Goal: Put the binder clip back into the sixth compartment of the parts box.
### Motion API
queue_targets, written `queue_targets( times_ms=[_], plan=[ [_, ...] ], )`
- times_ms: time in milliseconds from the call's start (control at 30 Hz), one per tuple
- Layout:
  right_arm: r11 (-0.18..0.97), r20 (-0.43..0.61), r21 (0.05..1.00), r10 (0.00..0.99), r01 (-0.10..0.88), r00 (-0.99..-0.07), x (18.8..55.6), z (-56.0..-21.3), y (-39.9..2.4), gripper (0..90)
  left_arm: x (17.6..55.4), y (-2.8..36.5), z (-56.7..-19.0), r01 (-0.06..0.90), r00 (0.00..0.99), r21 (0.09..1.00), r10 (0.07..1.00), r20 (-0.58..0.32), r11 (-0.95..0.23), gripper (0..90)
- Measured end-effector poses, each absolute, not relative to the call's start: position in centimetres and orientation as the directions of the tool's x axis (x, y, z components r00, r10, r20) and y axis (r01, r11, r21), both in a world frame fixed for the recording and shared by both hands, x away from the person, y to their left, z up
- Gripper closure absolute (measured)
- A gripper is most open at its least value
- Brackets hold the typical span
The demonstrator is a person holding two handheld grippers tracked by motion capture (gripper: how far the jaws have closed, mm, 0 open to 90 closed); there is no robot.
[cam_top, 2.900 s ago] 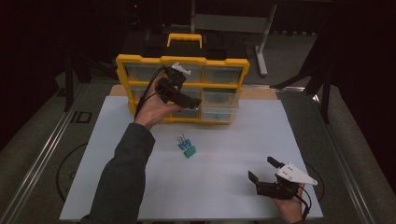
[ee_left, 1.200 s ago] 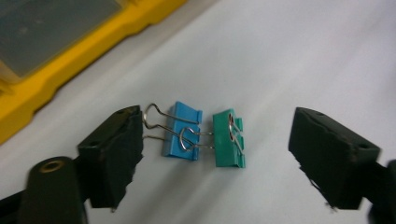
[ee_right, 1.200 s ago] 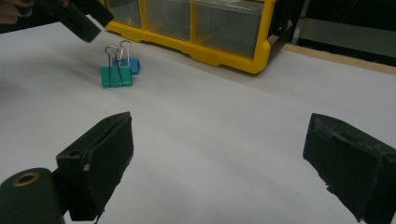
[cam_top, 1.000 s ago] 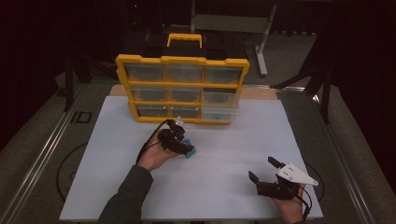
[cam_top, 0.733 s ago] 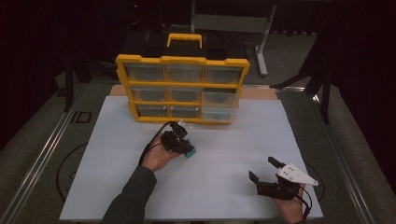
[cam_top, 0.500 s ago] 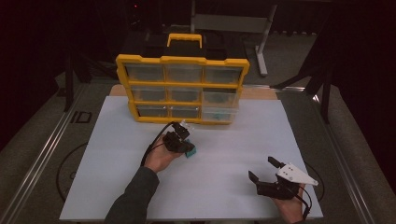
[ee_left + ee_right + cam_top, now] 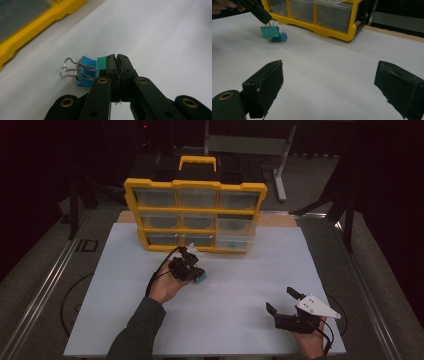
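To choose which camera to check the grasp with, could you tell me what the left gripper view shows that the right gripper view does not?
Left gripper view: the left gripper close up, shut on the wire handle of the green clip. Right gripper view: the right gripper wide open, and the clear drawers. Both: green clip, blue clip, yellow organizer, white sheet.

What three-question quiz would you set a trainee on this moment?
1. True or false: the right tool stands open, holding nothing.
2. What is the left tool shut on? A) the green binder clip B) the blue binder clip C) nothing
3. How many binder clips lie in front of the yellow drawer organizer?
Key: 1 true; 2 A; 3 two.
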State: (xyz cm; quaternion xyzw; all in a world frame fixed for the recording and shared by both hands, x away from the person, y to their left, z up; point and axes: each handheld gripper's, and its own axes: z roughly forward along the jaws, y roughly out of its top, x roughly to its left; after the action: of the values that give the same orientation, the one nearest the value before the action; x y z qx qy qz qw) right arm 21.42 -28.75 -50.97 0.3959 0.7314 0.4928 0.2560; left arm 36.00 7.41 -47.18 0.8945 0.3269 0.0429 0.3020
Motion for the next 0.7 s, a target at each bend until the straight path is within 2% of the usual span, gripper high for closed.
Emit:
queue_targets(
  times_ms=[700],
  plan=[
    [0.204, 0.010, 0.926, 0.829, 0.319, -0.560, 21.5, -51.0, -28.7, 8.4, 36.3, 9.4, -42.5, 0.528, 0.774, 0.635, 0.628, -0.086, -0.564, 89.6]
  ],
)
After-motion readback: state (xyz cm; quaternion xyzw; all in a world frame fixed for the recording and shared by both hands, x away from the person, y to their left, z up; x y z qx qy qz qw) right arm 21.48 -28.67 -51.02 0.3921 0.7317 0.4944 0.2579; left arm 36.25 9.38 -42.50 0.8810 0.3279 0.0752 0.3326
